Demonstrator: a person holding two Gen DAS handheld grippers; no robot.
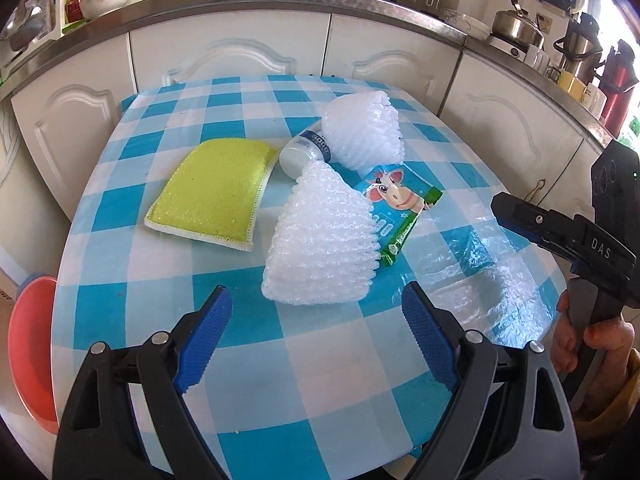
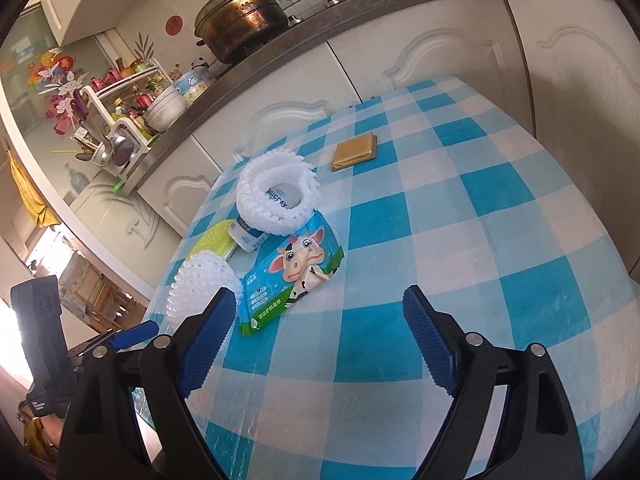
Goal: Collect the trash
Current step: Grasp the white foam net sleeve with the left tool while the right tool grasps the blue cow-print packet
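left wrist view: left gripper [image 1: 316, 332] low in frame, blue ribbed pads spread wide, released, nothing between them. hovering over a blue-and-white checked tablecloth [image 1: 320, 392]. just beyond the pads, a white foam-net sleeve, cone-shaped [image 1: 324, 244], lying on its side. behind it, a second white foam-net sleeve [image 1: 364, 132], farther off, pulled over the far end of a small white plastic bottle with a blue label [image 1: 304, 150]. right of the near sleeve and touching it, a blue-and-green wet-wipe packet with a cartoon cow [image 1: 400, 208]. to the left, apart from the rest, a flat yellow-green sponge pad with a white edge [image 1: 212, 192]. on the right, a crumpled clear plastic sheet [image 1: 480, 272] flat on the cloth. over the sheet's far right part, right gripper [image 1: 516, 212], seen side-on, held by a hand [image 1: 588, 336]. at the left edge, below table level, an orange-red plastic basin [image 1: 32, 356].

right wrist view: right gripper [image 2: 316, 332] released too, pads wide apart, only checked cloth between them. cow packet [image 2: 292, 276] just beyond the left pad, near sleeve [image 2: 200, 284] to its left, far sleeve [image 2: 276, 196] ringed around the bottle [image 2: 248, 236] behind. farther away, alone, a flat tan square pad [image 2: 356, 152]. left gripper [image 2: 132, 334] at the lower left edge.
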